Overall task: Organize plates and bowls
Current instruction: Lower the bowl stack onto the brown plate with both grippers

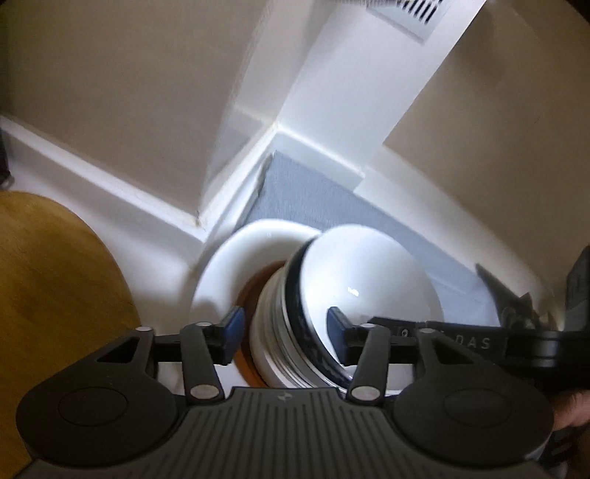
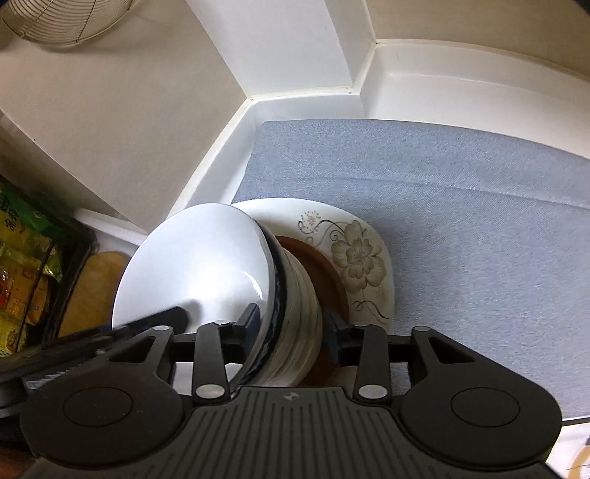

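Observation:
A stack of white bowls point(image 1: 280, 331) with a dark-rimmed white bowl point(image 1: 368, 287) on top stands on a brown plate point(image 1: 247, 294), which sits on a white floral plate point(image 1: 228, 265). My left gripper point(image 1: 284, 328) straddles the stack, its blue pads pressed on each side. In the right wrist view, my right gripper point(image 2: 291, 328) grips the same stack point(image 2: 298, 331) from the opposite side. The top bowl point(image 2: 199, 265), brown plate point(image 2: 324, 272) and floral plate point(image 2: 354, 254) show there too. The stack looks tilted.
The dishes rest on a grey mat point(image 2: 461, 221) in a white corner of wall and ledge point(image 2: 302, 92). A round wooden board point(image 1: 55, 280) lies left. A dark tray of packets point(image 2: 25, 265) and a wire basket point(image 2: 62, 18) sit at left.

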Action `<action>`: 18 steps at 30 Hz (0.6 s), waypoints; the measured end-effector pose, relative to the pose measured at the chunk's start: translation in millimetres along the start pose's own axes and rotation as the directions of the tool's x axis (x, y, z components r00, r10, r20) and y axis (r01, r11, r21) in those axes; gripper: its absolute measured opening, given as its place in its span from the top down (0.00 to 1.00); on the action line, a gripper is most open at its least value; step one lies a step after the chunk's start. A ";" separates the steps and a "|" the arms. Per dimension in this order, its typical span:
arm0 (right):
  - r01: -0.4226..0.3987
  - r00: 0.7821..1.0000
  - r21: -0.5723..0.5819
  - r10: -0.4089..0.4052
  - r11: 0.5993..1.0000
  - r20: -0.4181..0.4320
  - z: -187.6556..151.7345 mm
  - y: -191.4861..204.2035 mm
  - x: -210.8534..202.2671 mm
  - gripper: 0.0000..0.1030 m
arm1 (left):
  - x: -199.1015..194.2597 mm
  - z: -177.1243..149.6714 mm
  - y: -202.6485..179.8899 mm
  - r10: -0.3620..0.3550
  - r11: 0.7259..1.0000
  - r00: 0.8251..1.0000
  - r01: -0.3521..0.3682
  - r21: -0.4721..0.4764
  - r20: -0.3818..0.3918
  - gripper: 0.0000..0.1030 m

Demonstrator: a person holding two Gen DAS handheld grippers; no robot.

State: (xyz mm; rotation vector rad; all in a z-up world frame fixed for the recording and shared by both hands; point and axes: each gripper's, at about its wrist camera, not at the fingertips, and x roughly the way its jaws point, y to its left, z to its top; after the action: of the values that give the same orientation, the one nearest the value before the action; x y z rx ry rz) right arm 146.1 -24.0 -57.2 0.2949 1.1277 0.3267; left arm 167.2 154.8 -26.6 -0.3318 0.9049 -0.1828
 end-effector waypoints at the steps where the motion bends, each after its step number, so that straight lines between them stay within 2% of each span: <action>1: -0.001 1.000 0.002 0.001 1.000 -0.001 -0.1 -0.5 -1.5 0.56 | -5.4 0.4 3.0 -0.007 1.000 1.000 0.007 -0.002 0.015 0.43; 9: 0.026 0.999 -0.020 -0.025 0.999 0.020 -1.1 2.8 -13.4 0.52 | -33.8 4.3 40.5 -0.085 0.994 0.990 0.092 -0.064 0.110 0.44; 10: 0.029 0.999 -0.020 -0.028 0.999 0.026 -1.9 3.1 -15.9 0.52 | -34.3 5.8 46.3 -0.101 0.991 0.988 0.109 -0.073 0.114 0.50; 11: 0.030 0.999 -0.016 -0.030 0.999 0.031 -2.9 2.8 -18.8 0.52 | -34.7 7.5 51.4 -0.112 0.989 0.986 0.122 -0.083 0.121 0.70; 13: 0.036 0.998 -0.007 -0.035 0.999 0.047 -4.9 3.1 -24.2 0.52 | -31.1 10.2 61.8 -0.118 0.986 0.985 0.131 -0.104 0.124 0.88; 14: 0.041 0.997 -0.008 -0.040 0.999 0.060 -6.5 3.4 -28.3 0.52 | -29.4 12.1 66.8 -0.114 0.986 0.986 0.127 -0.107 0.121 0.91; 18: 0.048 0.992 -0.023 -0.045 0.999 0.114 -12.6 3.7 -45.4 0.52 | -14.5 15.1 77.1 -0.079 0.992 0.992 0.087 -0.092 0.095 0.91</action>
State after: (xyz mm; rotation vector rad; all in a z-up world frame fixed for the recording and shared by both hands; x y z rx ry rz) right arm 116.5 -37.9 -23.1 0.2608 1.0160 0.2794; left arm 171.7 234.2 -34.8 -0.4639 0.8117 -0.1996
